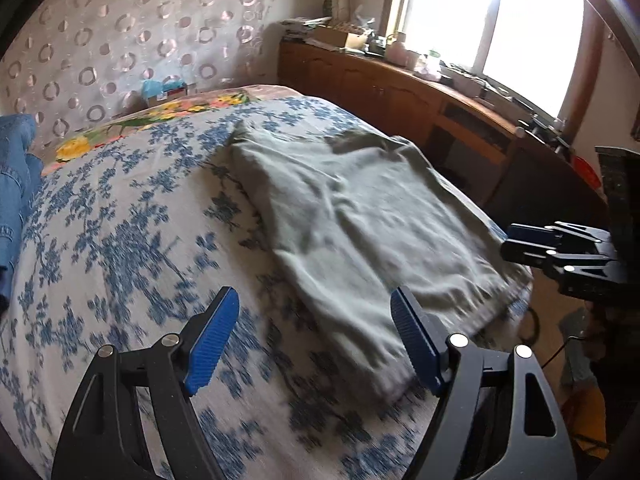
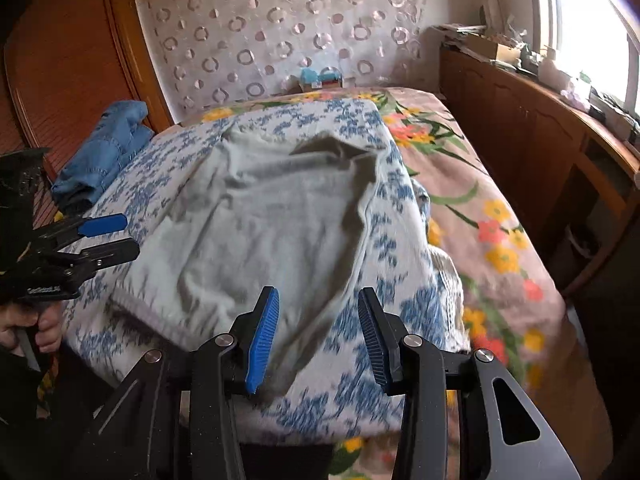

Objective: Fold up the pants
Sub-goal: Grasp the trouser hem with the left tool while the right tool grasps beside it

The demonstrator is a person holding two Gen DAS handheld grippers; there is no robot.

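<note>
Grey pants [image 2: 256, 232] lie partly folded on a bed [image 2: 500, 216], long axis running away from both tools. The right hand-held gripper [image 2: 318, 332] hovers released over their near edge; the left hand-held gripper [image 1: 314, 340], also released and empty, hangs just beside their left side.

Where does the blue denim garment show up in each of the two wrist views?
Left wrist view: the blue denim garment is cut off at the far left edge, on the bed beside the patterned wall.
Right wrist view: it lies bunched at upper left, on the bed corner in front of the wooden panel.
Shared landmark: the grey pants spread on the blue-flowered sheet.
</note>
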